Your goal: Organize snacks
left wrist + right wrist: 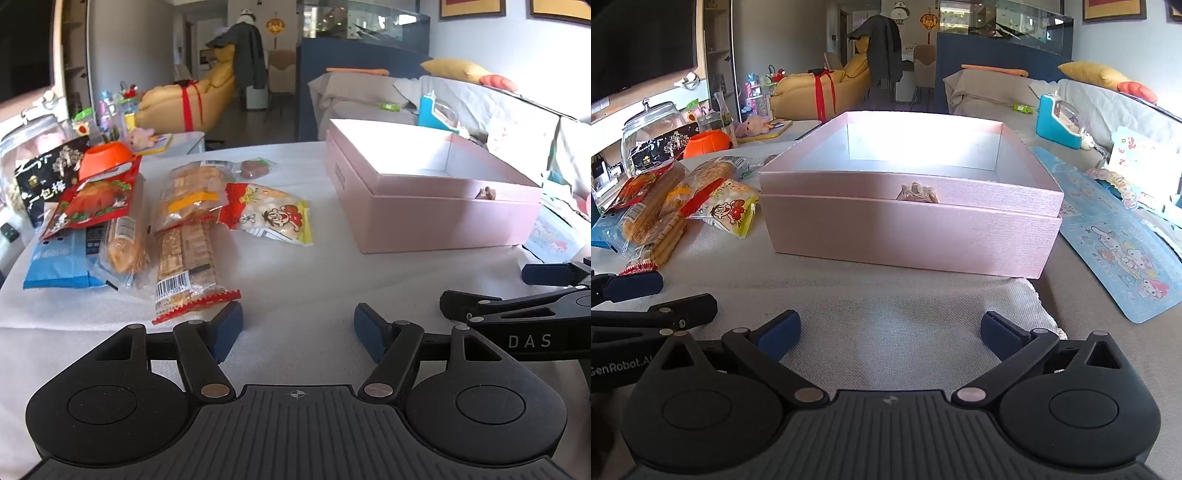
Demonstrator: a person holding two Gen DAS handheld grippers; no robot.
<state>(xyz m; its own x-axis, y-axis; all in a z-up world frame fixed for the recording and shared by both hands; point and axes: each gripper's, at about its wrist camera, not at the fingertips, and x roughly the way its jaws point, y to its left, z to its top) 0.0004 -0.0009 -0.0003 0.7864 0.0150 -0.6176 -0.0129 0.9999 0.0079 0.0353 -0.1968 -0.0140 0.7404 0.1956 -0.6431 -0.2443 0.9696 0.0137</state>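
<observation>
Several snack packets lie on the white cloth at the left: a red-and-yellow puffed-ball bag (271, 214) (727, 208), long biscuit packs (188, 258) (665, 229), a red chicken-print pouch (92, 201), a blue pack (61, 264) and a black pouch (44, 177). An open pink box (436, 218) (908, 236) stands at the right; its inside looks empty. My left gripper (298, 332) is open and empty, low over the cloth just right of the near biscuit pack. My right gripper (889, 334) is open and empty in front of the box.
An orange bowl (105, 157) and a glass jar (652, 129) stand behind the snacks. A blue cartoon mat (1123, 251) lies right of the box. A sofa with a blue toy (1058, 120) is behind. The other gripper's fingers (546, 275) (631, 286) show at each frame's side.
</observation>
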